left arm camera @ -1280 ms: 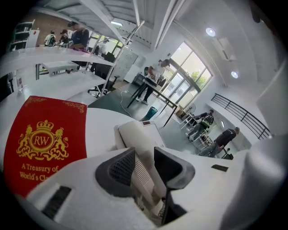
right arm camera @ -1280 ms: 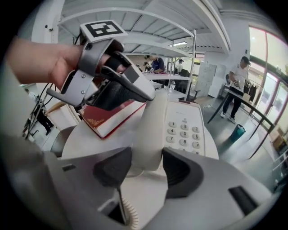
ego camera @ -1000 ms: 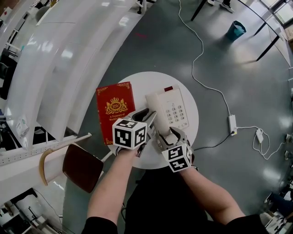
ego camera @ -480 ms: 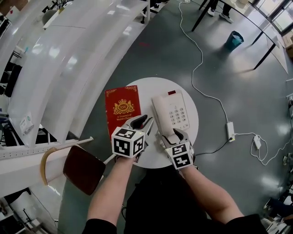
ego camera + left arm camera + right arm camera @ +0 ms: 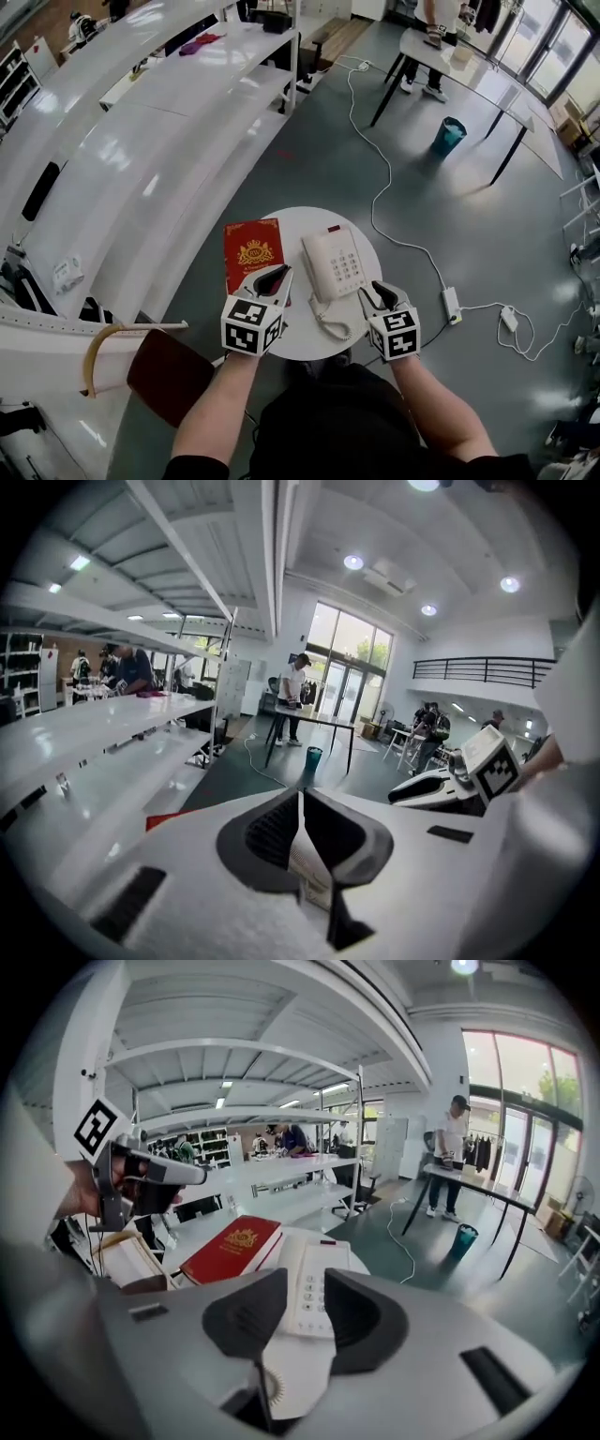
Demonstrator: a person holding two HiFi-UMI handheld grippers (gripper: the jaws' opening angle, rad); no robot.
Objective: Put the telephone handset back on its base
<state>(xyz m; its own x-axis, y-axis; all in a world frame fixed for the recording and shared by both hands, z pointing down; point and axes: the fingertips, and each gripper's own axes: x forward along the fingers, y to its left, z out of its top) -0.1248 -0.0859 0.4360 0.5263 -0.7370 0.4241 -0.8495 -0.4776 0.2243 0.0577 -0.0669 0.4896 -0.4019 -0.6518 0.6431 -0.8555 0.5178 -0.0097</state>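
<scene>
The white telephone [image 5: 337,264] stands on the round white table [image 5: 292,336], and its handset [image 5: 316,270] lies along the left side of the base. The coiled cord [image 5: 330,328] trails to the near edge. My left gripper [image 5: 277,275] hovers over the near corner of the red book [image 5: 253,253], left of the phone. Its jaws are closing and meet with nothing between them [image 5: 300,832]. My right gripper [image 5: 378,289] sits off the phone's near right corner. Its jaws are closing too, still apart and empty, and the telephone [image 5: 314,1283] shows beyond the gap [image 5: 302,1321].
A brown chair [image 5: 169,361] stands at the table's near left. Long white shelves [image 5: 122,187] curve along the left. A power strip [image 5: 450,302] with cables lies on the grey floor to the right, and a teal bin [image 5: 448,136] stands under a far table. People stand in the distance.
Both grippers have drawn back from the telephone towards the table's near edge, and their jaws have narrowed. The handset now lies free on the base. The head view takes in more of the room.
</scene>
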